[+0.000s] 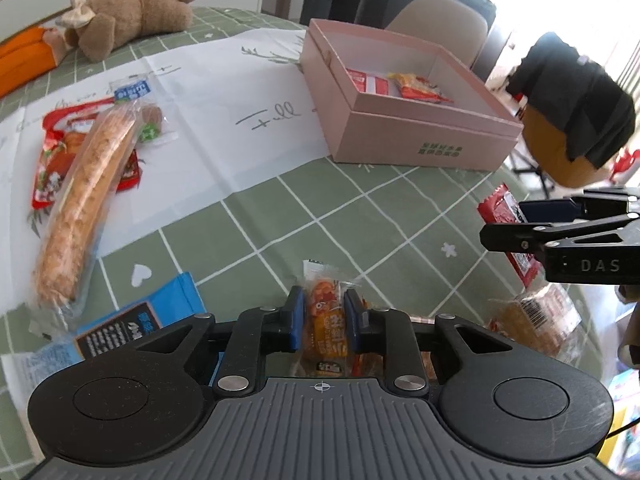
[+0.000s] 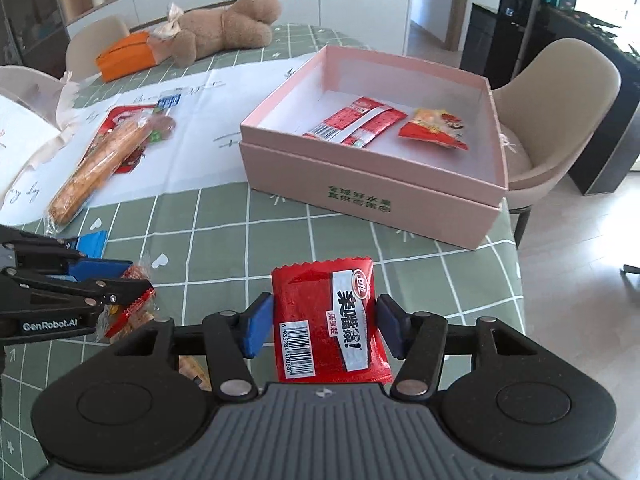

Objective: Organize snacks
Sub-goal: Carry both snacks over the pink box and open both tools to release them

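A plush bear lies beside an orange box.

Table under my tool: green grid cloth, white printed sheet ahead-left. Ahead of me, open pink box. Far left: long bread stick pack, plush bear, orange box. Blue packet near-left.

On the tabletop: box far right holding two packets, long bread stick far left atop another packet, plush toy behind, perhaps touching a carton.
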{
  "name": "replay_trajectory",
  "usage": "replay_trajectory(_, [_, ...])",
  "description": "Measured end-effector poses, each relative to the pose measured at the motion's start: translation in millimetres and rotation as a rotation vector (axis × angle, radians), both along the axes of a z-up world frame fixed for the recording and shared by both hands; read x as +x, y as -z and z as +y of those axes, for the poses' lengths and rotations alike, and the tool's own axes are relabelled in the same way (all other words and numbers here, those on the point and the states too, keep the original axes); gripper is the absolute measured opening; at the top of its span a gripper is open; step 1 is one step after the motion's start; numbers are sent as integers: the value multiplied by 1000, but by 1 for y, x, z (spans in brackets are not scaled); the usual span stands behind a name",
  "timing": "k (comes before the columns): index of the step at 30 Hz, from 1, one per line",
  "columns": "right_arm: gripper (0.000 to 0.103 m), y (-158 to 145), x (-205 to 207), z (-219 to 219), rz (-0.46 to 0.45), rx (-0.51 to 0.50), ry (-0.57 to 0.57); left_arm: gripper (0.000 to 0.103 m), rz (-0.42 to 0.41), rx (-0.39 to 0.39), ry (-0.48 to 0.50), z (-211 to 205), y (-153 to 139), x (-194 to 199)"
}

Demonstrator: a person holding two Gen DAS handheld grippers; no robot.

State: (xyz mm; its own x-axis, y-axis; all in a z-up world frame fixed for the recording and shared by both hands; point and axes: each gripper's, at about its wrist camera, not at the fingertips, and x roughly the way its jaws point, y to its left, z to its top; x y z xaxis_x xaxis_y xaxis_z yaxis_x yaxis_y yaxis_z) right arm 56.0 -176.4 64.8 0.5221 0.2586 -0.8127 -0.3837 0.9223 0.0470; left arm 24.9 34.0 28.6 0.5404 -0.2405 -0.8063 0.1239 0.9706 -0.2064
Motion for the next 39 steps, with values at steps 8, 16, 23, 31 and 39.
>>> replay_trajectory(8, [56, -19, -10, -32, -57, 58, 96, 24, -95, -6, 39, -19, -48, 13])
replay_trajectory(16, [56, -56, -3, -45, -156, 111, 115, 24, -254, -92, 90, -28, -136, 51])
replay_trajectory(23, [65, -119, 69, -26, -247, 151, 103, 27, -179, -279, 97, -32, -169, 167])
replay_trajectory(31, [72, -64, 71, -36, -89, 78, 95, 28, -98, -166, 10, -24, -97, 150])
replay_trajectory(39, [72, -17, 7, -48, 75, 98, 20, 28, -3, -48, -34, -9, -38, 72])
